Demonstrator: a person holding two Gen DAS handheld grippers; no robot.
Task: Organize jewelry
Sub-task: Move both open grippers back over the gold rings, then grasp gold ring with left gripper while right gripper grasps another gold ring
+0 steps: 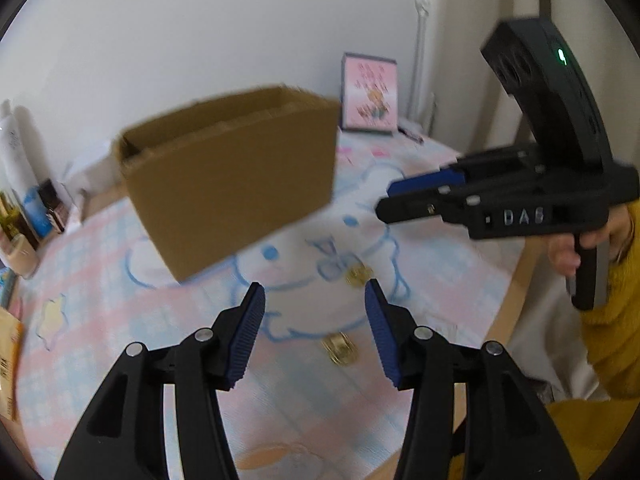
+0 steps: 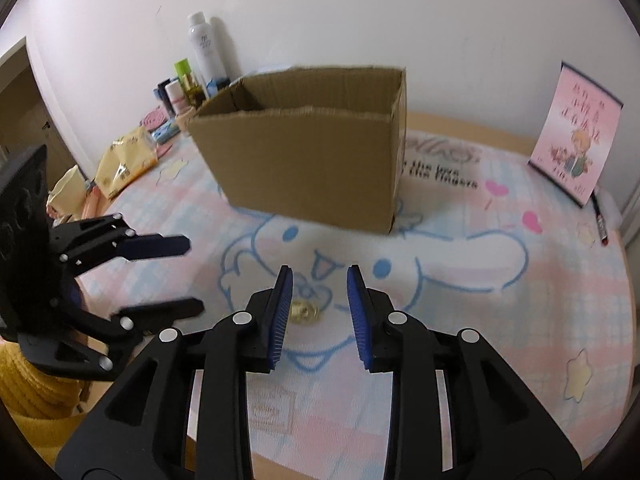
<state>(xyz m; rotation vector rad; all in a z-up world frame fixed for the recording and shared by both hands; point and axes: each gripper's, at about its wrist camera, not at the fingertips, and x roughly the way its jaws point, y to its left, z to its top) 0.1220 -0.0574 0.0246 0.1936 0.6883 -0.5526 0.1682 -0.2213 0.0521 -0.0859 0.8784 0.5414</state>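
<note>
1. Left claw (image 1: 315, 300) hangs above the table mat with its two ribbed blue pads wide apart and nothing between them; black jointed arms with round silver pins carry the pads.
2. Right claw (image 2: 319, 284) is also spread, a little less widely, and holds nothing; its pads are the same ridged blue rubber.
3. One small round gold piece of jewelry (image 2: 304, 312) lies flat on the mat just below the right claw's gap, towards 7 o'clock of it. In the left view it (image 1: 359, 275) sits at 1 o'clock of the left claw.
4. A second gold piece (image 1: 339, 348), more oblong, lies between the left claw's pads, nearer the camera; blur hides its detail.
5. An open-topped cardboard box (image 2: 316, 152), plain brown with ragged corrugated edges, stands at 12 o'clock beyond the jewelry.
6. The mat (image 2: 500, 280) is soft pink-and-blue checked cloth printed with a long-eared cartoon figure outlined in blue.
7. A pink picture card (image 2: 572, 136) leans on the wall at 2 o'clock; bottles (image 2: 204, 48) crowd at 11 o'clock.
</note>
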